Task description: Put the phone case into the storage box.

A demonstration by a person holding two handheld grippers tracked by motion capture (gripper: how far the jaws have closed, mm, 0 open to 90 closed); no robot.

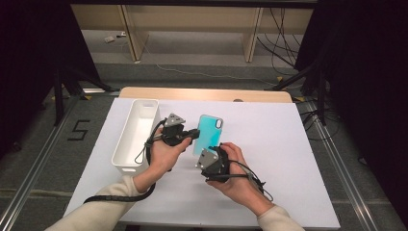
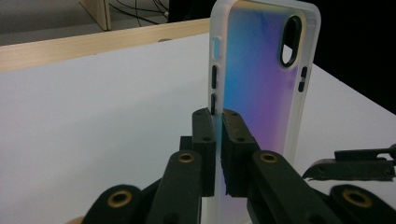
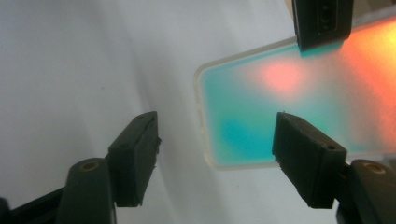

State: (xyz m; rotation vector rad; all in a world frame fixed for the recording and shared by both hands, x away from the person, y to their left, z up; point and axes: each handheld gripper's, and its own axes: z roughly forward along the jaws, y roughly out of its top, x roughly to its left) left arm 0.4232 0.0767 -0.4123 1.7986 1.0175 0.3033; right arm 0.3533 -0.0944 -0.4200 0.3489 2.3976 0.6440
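R fingers (image 3: 217, 156) spread, nothing between; case (image 1: 209, 134) lies just ahead, off worktop (image 1: 288, 144), long axis away from person. L fingers (image 2: 218, 140) clamp its side edge; bin (image 1: 137, 134) nearer L.

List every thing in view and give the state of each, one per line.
Phone case: lifted off the table, tilted, empty, clamped along one side edge.
Left gripper: shut on the phone case.
Right gripper: open, a corner of the phone case between its jaws, pads not touching it.
White bin: upright on the table, empty.
Table: covered by a white sheet.
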